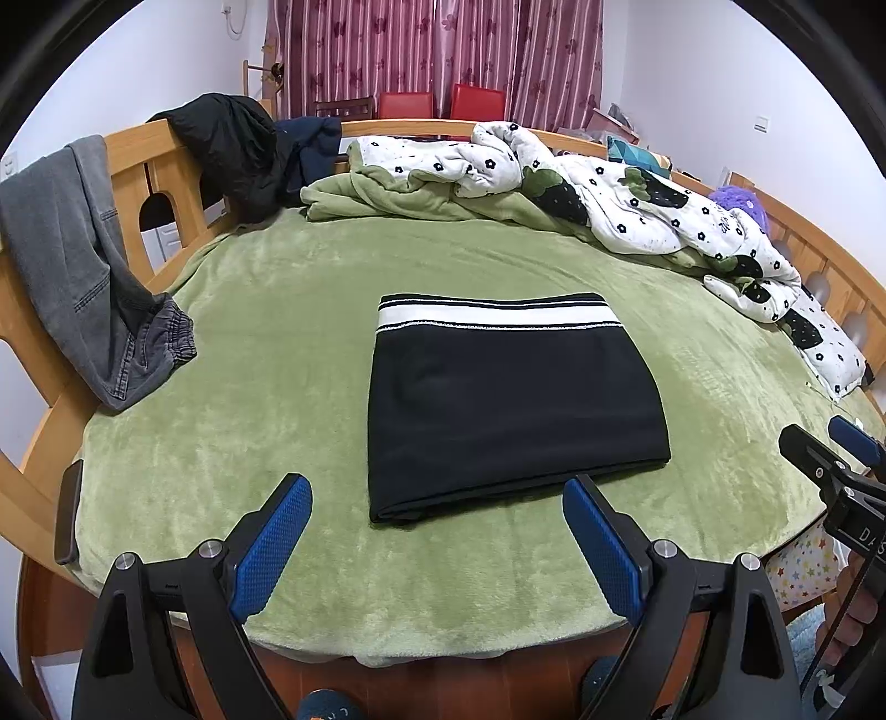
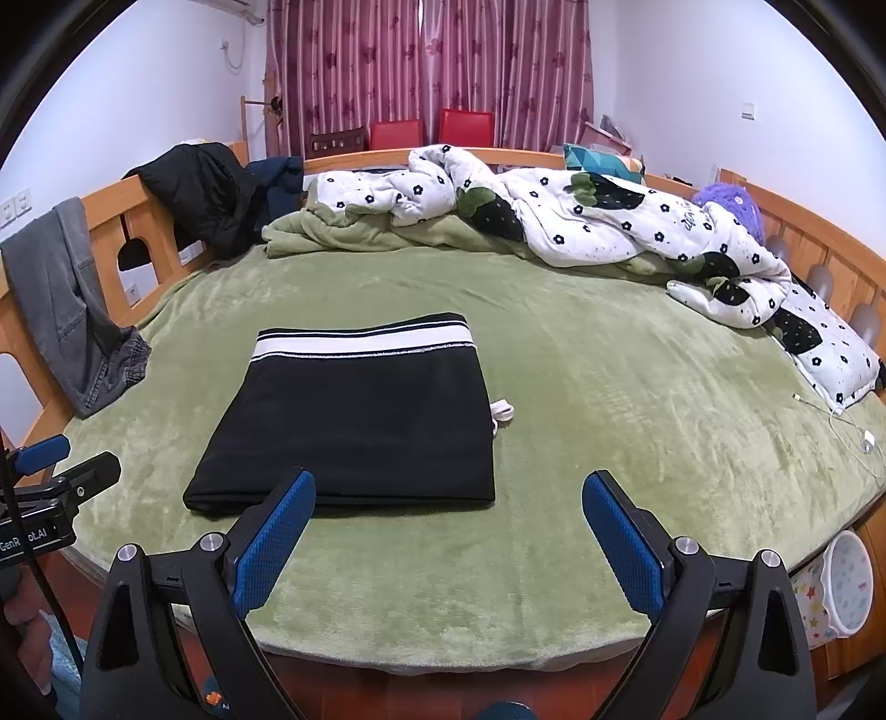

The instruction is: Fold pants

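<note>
Pants, black with a white-and-black striped waistband [image 1: 512,410], lie folded into a flat rectangle on the green plush bedspread [image 1: 277,343], waistband at the far side, near the front edge of the bed. Just short of that near fold the left gripper [image 1: 437,526] hangs with its blue-padded jaws spread wide and nothing between them; its right finger tip [image 1: 581,498] overlaps the pants' near edge in the picture, though contact cannot be judged. The right gripper [image 2: 448,520] is likewise wide open and empty, over bare bedspread to the right of the pants, its left finger [image 2: 288,504] overlapping the garment's near edge. A small white tag or cord end [image 2: 503,411] shows at the pants' right side. Further out, grey denim jeans [image 1: 83,266] drape over the wooden bed rail [image 1: 138,166] at the left, with a black jacket [image 1: 232,149] beside them. A white floral quilt with green lining [image 1: 609,199] is bunched along the far and right sides. A white charging cable [image 2: 847,426] lies near the right edge. Pink-striped curtains [image 1: 432,50] and red chairs [image 1: 476,102] stand behind the bed.
</note>
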